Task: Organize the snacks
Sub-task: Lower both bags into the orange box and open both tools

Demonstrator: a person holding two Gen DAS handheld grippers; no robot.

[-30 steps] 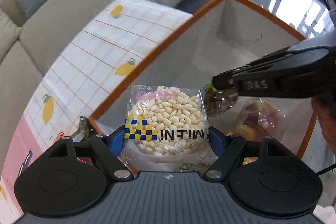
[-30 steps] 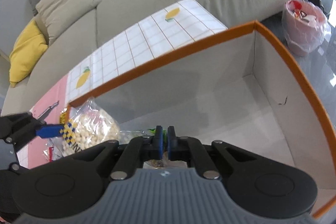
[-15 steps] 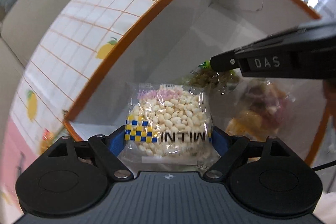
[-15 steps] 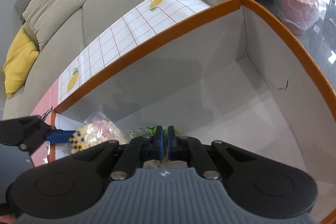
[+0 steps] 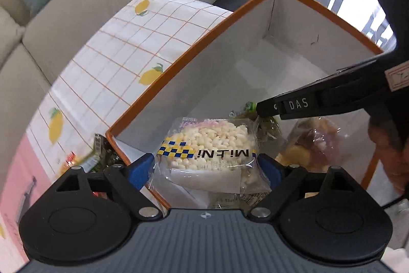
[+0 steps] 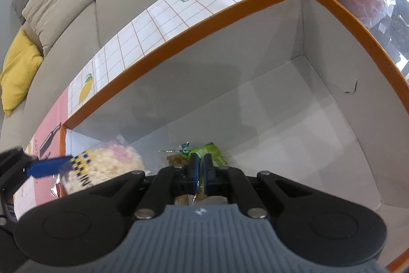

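Down the left wrist view, left gripper (image 5: 206, 165) jaws are opening around the clear puffed-snack bag (image 5: 208, 147) labelled "MILNI", mirrored, now lower inside the orange-rimmed white box (image 5: 179, 63) — basically delivered. Right wrist view: right gripper (image 6: 200, 170) is pinched tight on the green-labelled snack packet (image 6: 207, 152); nothing readable.

Lemon-print checked tabletop (image 5: 133, 42), bearing an orange-rimmed white box (image 5: 194, 53) and snack packets (image 5: 87, 157) just beside it.

Puffed-rice bag (image 5: 207, 145) between opening tongs (image 5: 207, 169) (boxed)
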